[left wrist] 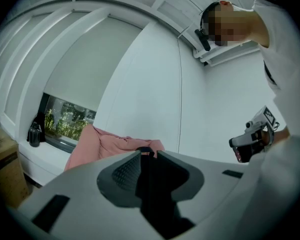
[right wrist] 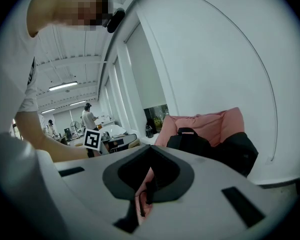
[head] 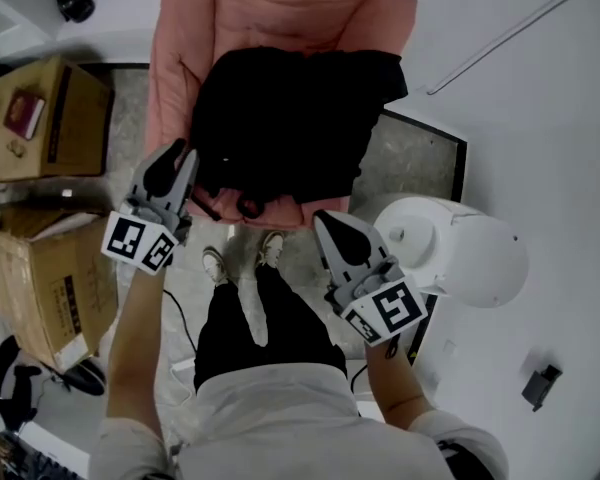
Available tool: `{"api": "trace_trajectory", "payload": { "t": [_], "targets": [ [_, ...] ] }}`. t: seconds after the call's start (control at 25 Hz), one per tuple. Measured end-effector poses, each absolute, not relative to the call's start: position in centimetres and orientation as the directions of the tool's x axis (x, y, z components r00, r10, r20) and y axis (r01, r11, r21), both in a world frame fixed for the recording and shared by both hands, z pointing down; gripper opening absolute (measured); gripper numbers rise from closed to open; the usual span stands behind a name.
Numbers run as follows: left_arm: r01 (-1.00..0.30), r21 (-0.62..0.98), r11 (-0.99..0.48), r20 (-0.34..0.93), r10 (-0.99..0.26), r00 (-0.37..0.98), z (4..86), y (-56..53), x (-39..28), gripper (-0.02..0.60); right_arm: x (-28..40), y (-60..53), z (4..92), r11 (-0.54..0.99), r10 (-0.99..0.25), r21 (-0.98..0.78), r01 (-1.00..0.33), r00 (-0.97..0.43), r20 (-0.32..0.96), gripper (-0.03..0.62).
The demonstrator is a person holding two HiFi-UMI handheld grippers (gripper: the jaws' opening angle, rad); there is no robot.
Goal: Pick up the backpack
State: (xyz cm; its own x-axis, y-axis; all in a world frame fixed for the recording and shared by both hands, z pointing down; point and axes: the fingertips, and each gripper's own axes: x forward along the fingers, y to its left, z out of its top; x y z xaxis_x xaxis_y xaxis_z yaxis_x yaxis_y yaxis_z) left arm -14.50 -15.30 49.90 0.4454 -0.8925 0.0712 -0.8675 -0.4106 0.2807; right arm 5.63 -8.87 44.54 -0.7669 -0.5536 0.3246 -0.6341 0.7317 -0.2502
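A black backpack (head: 280,128) was seen lying on the seat of a pink armchair (head: 280,13), its bulk spread across the cushion and its lower edge reaching the front of the seat. In the head view the left gripper (head: 177,158) was held at the chair's left side, just beside the bag, which lay at about two o'clock from its tips. The right gripper (head: 330,220) was held off the chair's front right corner, with the bag at about eleven o'clock from it. Neither tool was seen touching the bag.

In the left gripper view the left gripper's (left wrist: 147,156) jaws were spread slightly, with a narrow dark slit left between the pads and nothing caught in it. The bag's handle (left wrist: 145,150) showed just past the tips at twelve o'clock. In the right gripper view the right gripper's (right wrist: 150,149) jaws were pressed together at the tips and held nothing. The backpack (right wrist: 200,144) sat beyond them at one o'clock, on the pink cushion.

Two cardboard boxes (head: 50,118) were stacked at nine o'clock from the chair.
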Motion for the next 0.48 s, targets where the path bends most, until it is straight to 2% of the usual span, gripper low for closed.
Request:
{"api": "trace_trajectory", "payload": {
  "t": [0.2, 0.48],
  "targets": [
    [-0.843, 0.302, -0.445, 0.086, -0.868, 0.489, 52.7, -17.7, -13.9, 0.134, 4.6, -9.4, 46.5, 0.741, -0.531, -0.270, -0.615, -0.782, 0.325, 0.021],
    [-0.815, 0.313, -0.487, 0.127, -0.829, 0.544, 55.6, -22.1, -13.5, 0.167, 4.3, -11.9, 49.2, 0.724, -0.541, -0.292, -0.625, -0.777, 0.322, 0.021]
  ]
}}
